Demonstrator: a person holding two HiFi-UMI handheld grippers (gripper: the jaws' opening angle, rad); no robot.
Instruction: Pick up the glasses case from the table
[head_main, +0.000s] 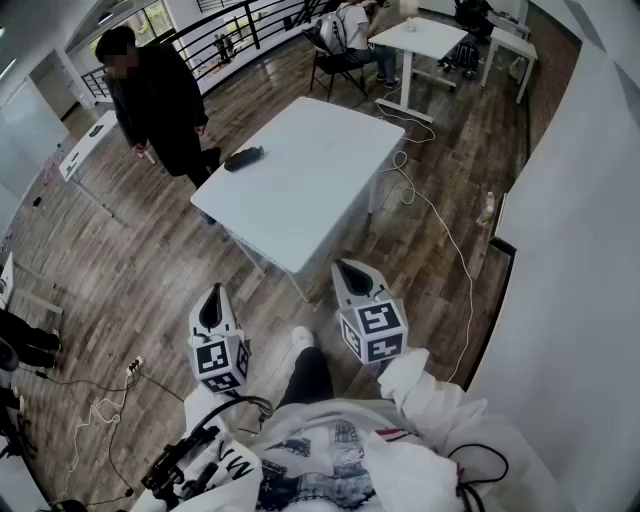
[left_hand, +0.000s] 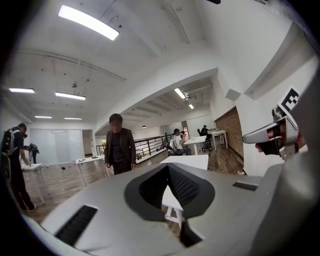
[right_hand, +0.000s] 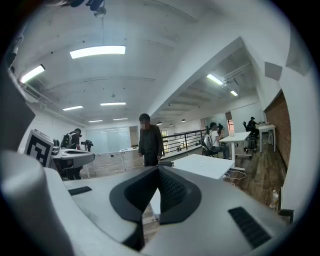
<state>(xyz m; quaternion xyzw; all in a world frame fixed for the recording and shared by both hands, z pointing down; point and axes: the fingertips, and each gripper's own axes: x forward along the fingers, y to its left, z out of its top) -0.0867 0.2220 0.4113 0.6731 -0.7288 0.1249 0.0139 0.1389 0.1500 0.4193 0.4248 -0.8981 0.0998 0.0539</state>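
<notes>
The glasses case (head_main: 243, 158) is a small dark oblong lying near the far left corner of the white table (head_main: 310, 190). Both grippers hover over the wooden floor, short of the table's near corner and well apart from the case. My left gripper (head_main: 213, 296) is shut with nothing in it. My right gripper (head_main: 350, 268) also has its jaws together and empty. In the left gripper view the closed left gripper (left_hand: 168, 167) points at the table (left_hand: 187, 161). In the right gripper view the closed right gripper (right_hand: 158, 168) points at the table (right_hand: 205, 165), with the dark case (right_hand: 165, 163) just beyond its tips.
A person in dark clothes (head_main: 160, 100) stands at the table's far left side, close to the case. Another person sits at a further white table (head_main: 430, 35). Cables (head_main: 440, 225) trail over the floor on the right, beside a white wall (head_main: 580, 250).
</notes>
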